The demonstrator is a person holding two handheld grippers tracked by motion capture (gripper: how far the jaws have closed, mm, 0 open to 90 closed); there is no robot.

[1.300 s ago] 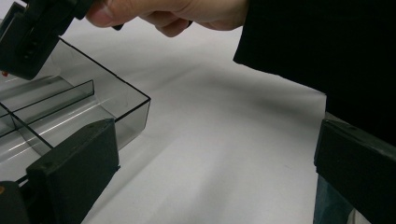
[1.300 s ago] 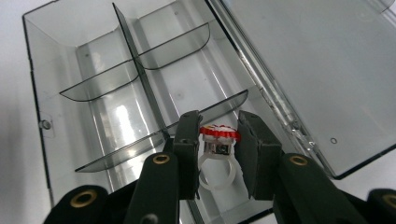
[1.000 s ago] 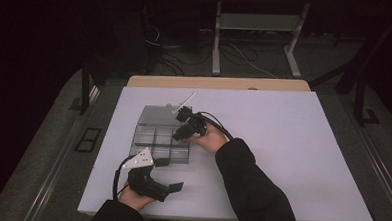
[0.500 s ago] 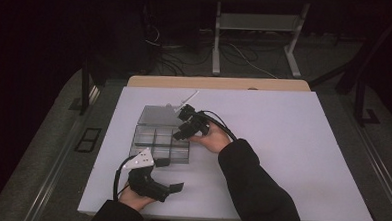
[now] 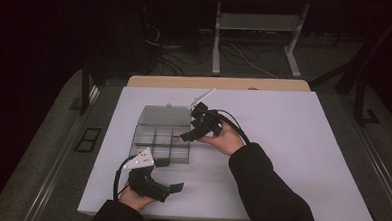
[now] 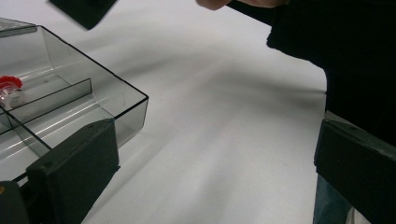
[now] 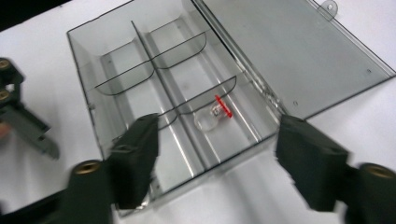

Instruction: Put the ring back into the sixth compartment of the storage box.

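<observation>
Since the earlier frames our right gripper (image 5: 192,132) has drawn back a little from the clear compartment box (image 5: 161,139) toward the right of the high view, and its jaws have just been opening, with nothing between them. In the right gripper view they stand wide apart above the box, released and holding nothing. The small clear piece with a red cap (image 7: 214,114) lies on the floor of one compartment, the one next to the hinge of the open lid (image 7: 299,51), just right of centre in that view. We judge it has just been dropped there, so this placement looks done, and the hand is free to fetch another part or to shut the lid.

Our left gripper (image 5: 165,175) rests low at the lower left of the high view, just beside the near corner of the box. Its jaws are spread, with bare white table (image 6: 224,140) between them, gripping nothing. In the left gripper view the red cap shows at the far left edge, inside the box.
</observation>
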